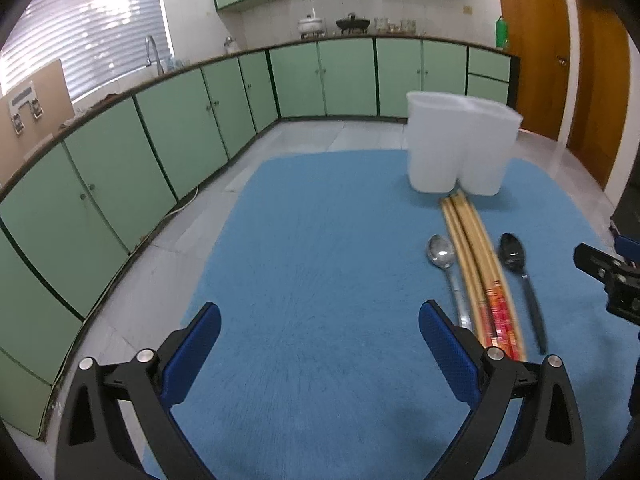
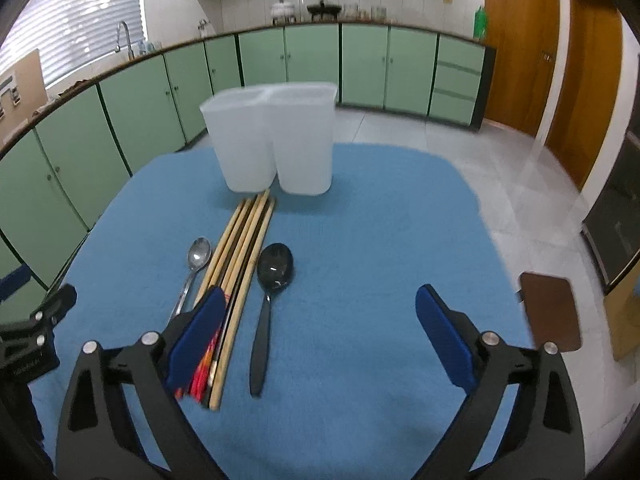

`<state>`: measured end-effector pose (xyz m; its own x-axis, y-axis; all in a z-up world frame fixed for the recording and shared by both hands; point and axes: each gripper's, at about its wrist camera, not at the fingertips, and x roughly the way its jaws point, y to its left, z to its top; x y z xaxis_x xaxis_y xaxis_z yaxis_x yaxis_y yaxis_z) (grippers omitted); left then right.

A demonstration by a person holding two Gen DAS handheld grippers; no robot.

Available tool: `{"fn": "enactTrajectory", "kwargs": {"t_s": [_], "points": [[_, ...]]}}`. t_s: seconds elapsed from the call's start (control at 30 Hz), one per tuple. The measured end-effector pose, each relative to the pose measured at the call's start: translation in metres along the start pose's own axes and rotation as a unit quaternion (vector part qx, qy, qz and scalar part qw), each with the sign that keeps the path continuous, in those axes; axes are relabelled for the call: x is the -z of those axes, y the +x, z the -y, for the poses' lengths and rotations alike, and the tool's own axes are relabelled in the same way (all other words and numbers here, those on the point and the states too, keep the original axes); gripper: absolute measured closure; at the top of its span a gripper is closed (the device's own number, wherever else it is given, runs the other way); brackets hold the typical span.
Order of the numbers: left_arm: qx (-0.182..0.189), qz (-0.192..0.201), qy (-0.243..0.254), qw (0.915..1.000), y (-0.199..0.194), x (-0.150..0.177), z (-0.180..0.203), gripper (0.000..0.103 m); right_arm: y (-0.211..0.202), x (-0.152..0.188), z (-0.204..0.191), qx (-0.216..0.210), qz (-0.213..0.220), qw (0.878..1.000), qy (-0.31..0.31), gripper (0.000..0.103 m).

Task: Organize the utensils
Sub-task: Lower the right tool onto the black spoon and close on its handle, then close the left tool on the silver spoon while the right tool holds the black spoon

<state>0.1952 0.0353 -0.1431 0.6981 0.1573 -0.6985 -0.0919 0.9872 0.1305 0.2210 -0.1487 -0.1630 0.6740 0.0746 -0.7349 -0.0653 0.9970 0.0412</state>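
On the blue mat lie a metal spoon, a bundle of wooden chopsticks with red-patterned ends, and a black spoon, side by side. Behind them stands a white two-compartment holder, which looks empty. My right gripper hovers open over the mat, its left finger above the chopsticks' near ends, the black spoon between the fingers. My left gripper is open over bare mat, left of the metal spoon, chopsticks, black spoon and holder.
Green kitchen cabinets run along the wall beyond the table, over a tiled floor. A brown stool seat sits off the mat's right edge. Wooden doors stand at the far right. The other gripper's black frame shows at the right edge.
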Motion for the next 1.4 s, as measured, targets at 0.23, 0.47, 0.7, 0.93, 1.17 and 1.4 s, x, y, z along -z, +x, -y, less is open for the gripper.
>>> {"fn": "enactTrajectory", "kwargs": {"t_s": [0.23, 0.47, 0.7, 0.93, 1.17, 1.4], "points": [[-0.006, -0.019, -0.01, 0.9998, 0.026, 0.0, -0.003, 0.006, 0.039, -0.006, -0.016, -0.008, -0.033, 0.999, 0.006, 0.029], [-0.001, -0.027, -0.002, 0.9996, 0.04, -0.002, -0.003, 0.006, 0.06, -0.011, -0.022, -0.006, -0.044, 0.999, 0.009, 0.034], [0.007, -0.037, -0.001, 0.9993, 0.053, -0.003, 0.001, 0.006, 0.075, -0.011, -0.018, -0.032, -0.065, 0.997, 0.028, 0.056], [0.023, -0.035, 0.006, 0.9991, 0.062, -0.015, 0.015, 0.006, 0.075, -0.015, -0.01, -0.052, -0.063, 0.996, 0.035, 0.074], [0.06, -0.037, 0.025, 0.9972, 0.075, -0.03, 0.05, 0.006, 0.065, -0.013, 0.001, -0.03, -0.048, 0.998, 0.023, 0.074], [0.071, -0.042, 0.031, 0.9961, 0.096, -0.048, 0.075, 0.006, 0.073, -0.009, 0.016, -0.029, -0.056, 0.997, 0.04, 0.074]]}}
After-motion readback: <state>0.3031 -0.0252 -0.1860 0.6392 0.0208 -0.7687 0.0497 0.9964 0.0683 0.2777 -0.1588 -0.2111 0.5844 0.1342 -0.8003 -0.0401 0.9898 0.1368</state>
